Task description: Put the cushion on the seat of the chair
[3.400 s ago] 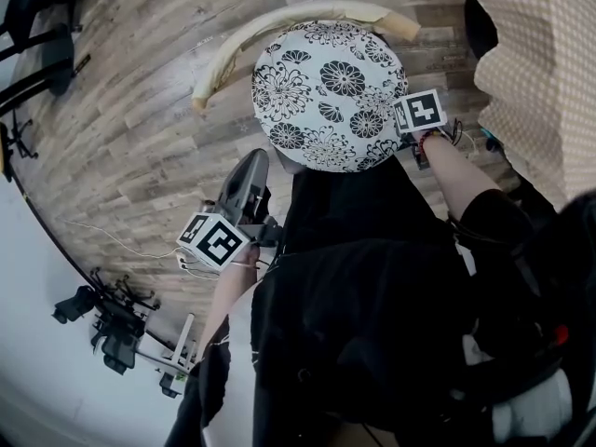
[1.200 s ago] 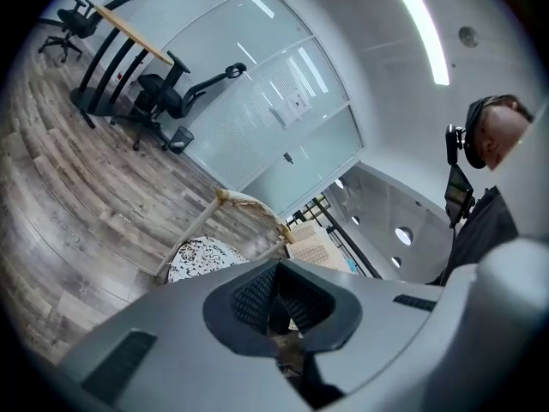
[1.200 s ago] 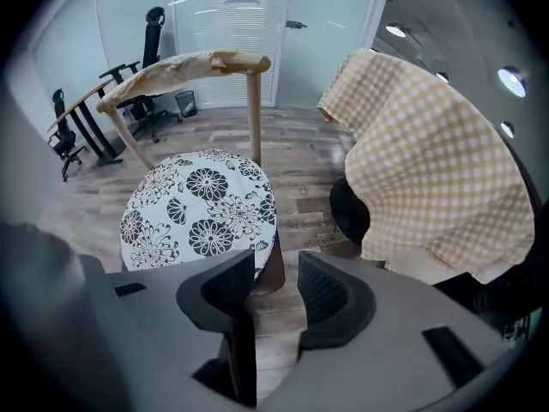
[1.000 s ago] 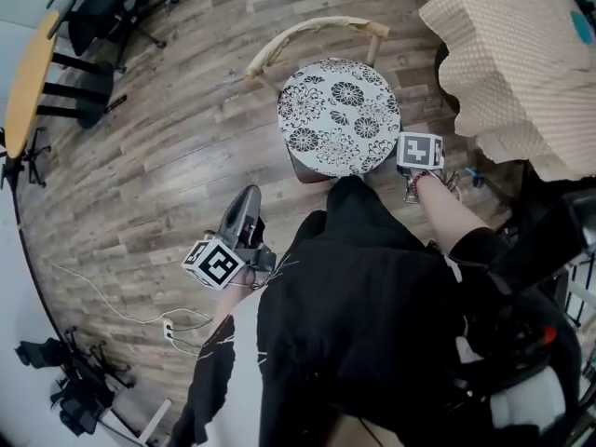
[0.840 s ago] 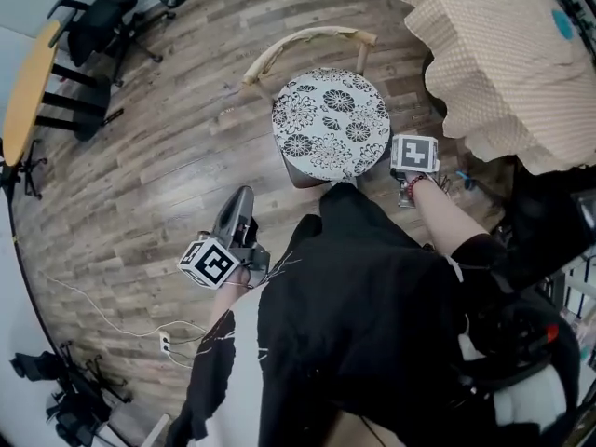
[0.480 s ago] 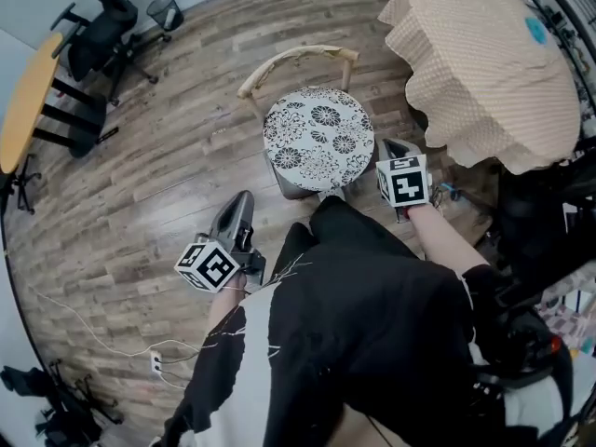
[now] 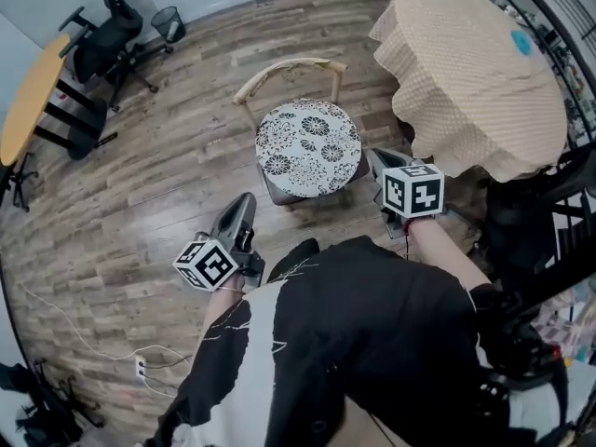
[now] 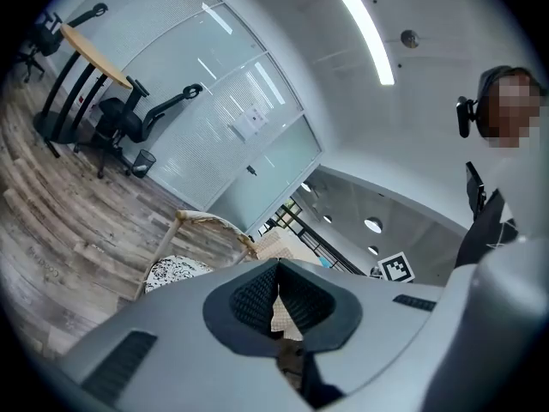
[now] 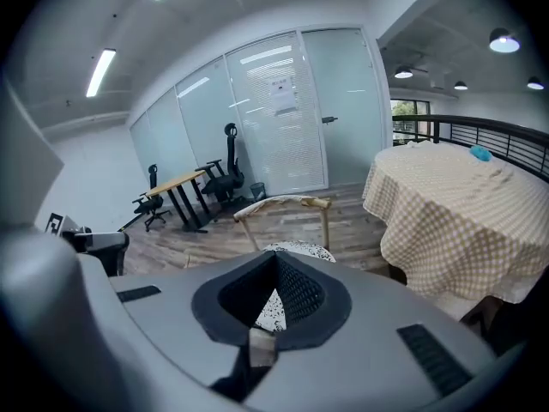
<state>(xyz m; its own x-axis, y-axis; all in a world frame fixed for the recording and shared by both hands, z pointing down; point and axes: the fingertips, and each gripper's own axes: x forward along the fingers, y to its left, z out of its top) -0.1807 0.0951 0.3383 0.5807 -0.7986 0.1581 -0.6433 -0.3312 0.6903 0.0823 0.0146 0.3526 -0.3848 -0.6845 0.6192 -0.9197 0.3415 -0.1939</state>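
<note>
The round black-and-white floral cushion (image 7: 308, 147) lies flat on the seat of the wooden chair (image 7: 284, 68), seen from above in the head view. My left gripper (image 7: 244, 203) hovers shut over the floor to the cushion's lower left, clear of it. My right gripper (image 7: 377, 159) is shut and empty just off the cushion's right edge. In the left gripper view the jaws (image 8: 276, 269) meet with nothing between them; the chair (image 8: 210, 223) is beyond. The right gripper view shows closed jaws (image 9: 276, 257) above the cushion (image 9: 302, 249).
A round table with a beige checked cloth (image 7: 475, 73) stands right of the chair. A yellow-topped desk (image 7: 33, 96), black office chairs (image 7: 102, 40) and a bin (image 7: 168, 19) are at upper left. A black railing (image 7: 559, 7) runs at right. A cable and power strip (image 7: 140, 369) lie on the floor.
The right gripper has lifted up and away from the cushion's right edge. The left gripper rose a little. The head has moved back, so the chair looks smaller and farther.
</note>
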